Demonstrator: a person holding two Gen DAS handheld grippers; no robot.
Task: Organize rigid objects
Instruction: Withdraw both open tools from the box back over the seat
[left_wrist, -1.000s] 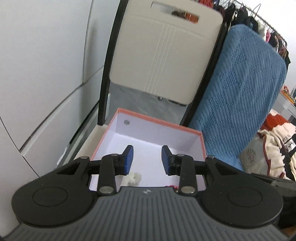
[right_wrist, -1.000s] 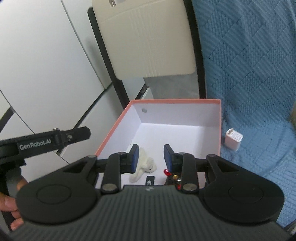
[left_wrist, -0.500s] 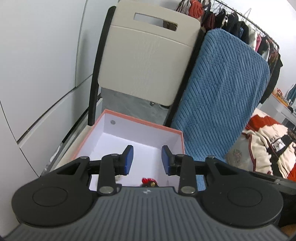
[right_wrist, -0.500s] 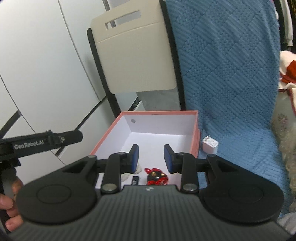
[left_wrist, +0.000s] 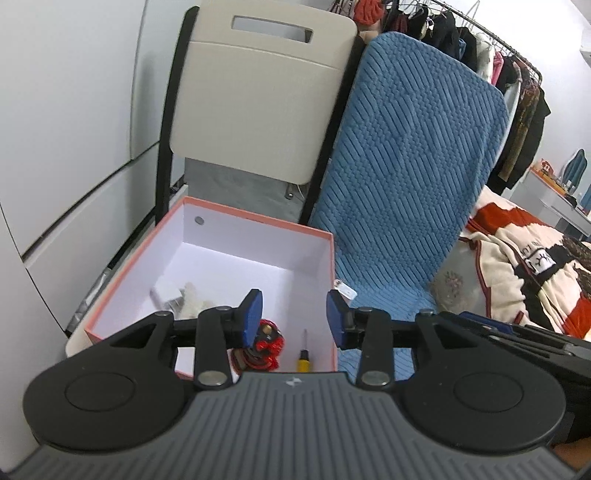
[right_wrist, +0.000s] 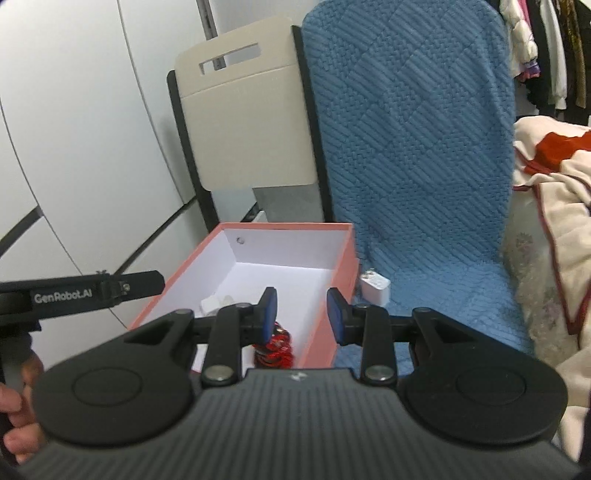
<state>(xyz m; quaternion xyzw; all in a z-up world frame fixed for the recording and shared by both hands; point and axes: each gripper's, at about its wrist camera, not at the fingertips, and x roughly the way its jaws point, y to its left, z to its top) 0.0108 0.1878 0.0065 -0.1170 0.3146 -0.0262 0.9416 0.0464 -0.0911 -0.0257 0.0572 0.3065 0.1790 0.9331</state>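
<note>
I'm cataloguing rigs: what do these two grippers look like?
Both match: the left gripper and right gripper have blue pads on black linkage arms, silver pivot pins, round black side discs and a ribbed grey body. White "GenRobot.AI" lettering runs along the left one's side.

One pink box (left_wrist: 236, 229), one red toy (left_wrist: 267, 341), one screwdriver (left_wrist: 303, 354), one white charger (right_wrist: 375, 288), two chairs (left_wrist: 258, 110).

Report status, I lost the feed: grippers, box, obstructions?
Left gripper just opening, empty. Right gripper empty, jaws apart. Box holds red toy, screwdriver; white charger outside. Nothing blocking.
</note>
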